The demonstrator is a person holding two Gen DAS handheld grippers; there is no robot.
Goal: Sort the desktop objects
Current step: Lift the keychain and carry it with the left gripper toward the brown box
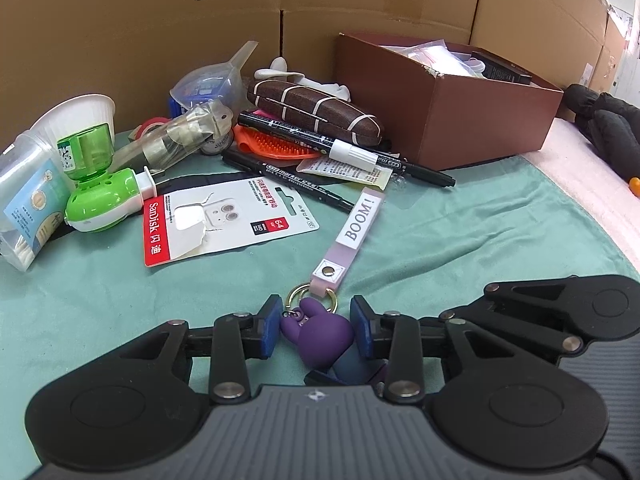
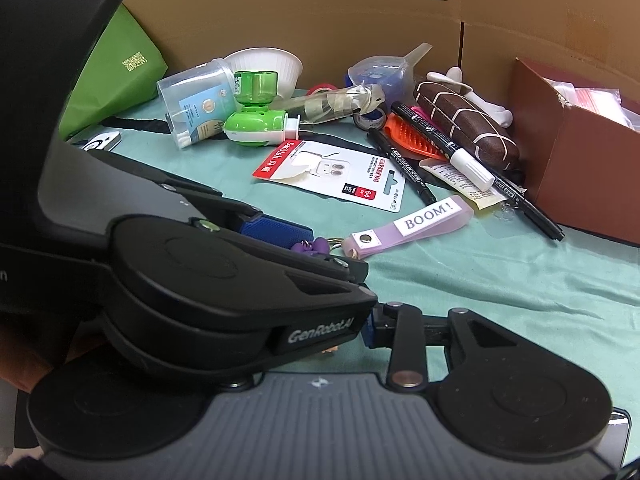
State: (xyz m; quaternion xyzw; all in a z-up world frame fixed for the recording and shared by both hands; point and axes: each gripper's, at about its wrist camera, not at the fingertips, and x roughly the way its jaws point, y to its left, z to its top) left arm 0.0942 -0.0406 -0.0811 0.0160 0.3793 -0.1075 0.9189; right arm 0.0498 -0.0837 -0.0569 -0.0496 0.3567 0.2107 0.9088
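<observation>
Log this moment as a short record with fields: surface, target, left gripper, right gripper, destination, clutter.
surface: green cloth
target: purple bunny keychain with lilac BOOM! strap
left gripper: jaws open, one either side of the bunny, contact unclear
right gripper: mostly hidden behind the left gripper, state unclear
destination: brown cardboard box, already holding items
clutter: SanDisk card package, black markers, green plug-in device
</observation>
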